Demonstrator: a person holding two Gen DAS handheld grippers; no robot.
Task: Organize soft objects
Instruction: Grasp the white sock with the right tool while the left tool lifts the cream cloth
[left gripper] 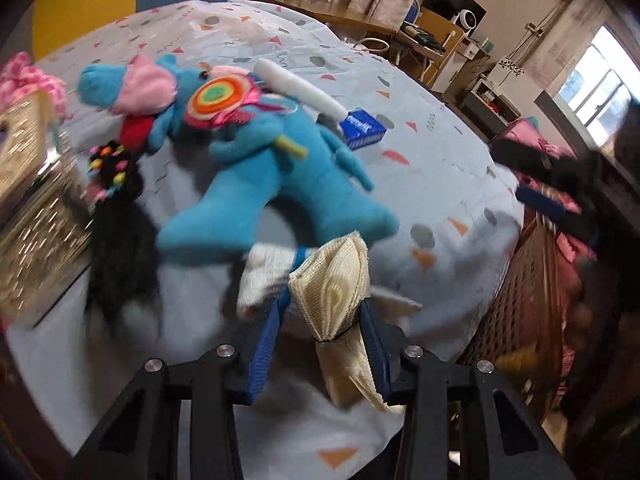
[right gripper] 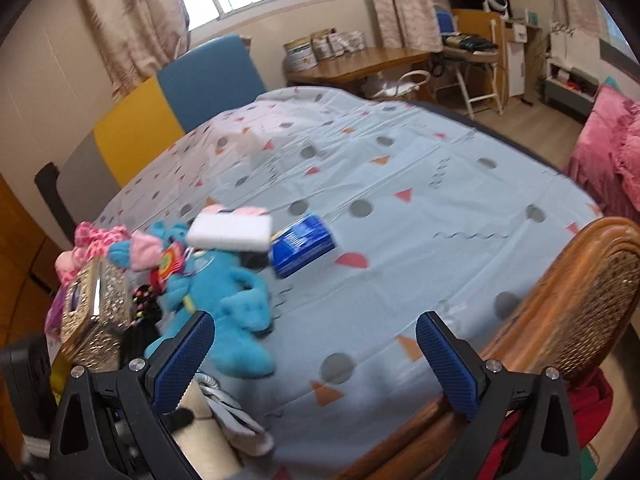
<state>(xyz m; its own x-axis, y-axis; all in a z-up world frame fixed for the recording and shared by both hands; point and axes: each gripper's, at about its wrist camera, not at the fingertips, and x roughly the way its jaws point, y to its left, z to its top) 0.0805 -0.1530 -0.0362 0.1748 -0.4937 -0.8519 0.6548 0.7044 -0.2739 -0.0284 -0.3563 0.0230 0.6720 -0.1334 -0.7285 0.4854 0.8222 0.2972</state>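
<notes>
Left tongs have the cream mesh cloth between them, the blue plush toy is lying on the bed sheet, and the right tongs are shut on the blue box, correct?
Not quite. The right tongs stand open and empty in the right wrist view; the blue box lies apart on the bed sheet. The rest holds: the left tongs have the cream mesh cloth between them, and the blue plush toy lies on the sheet.

No lettering can be made out with certainty anywhere in either view. The small blue box lying on the patterned bed sheet carries white print on its side, and in the right wrist view the same box shows pale lines of print on its top face, but the letters are too blurred to spell out. The tins standing on the wooden counter by the window have labels as well, yet these are too small to read.
</notes>
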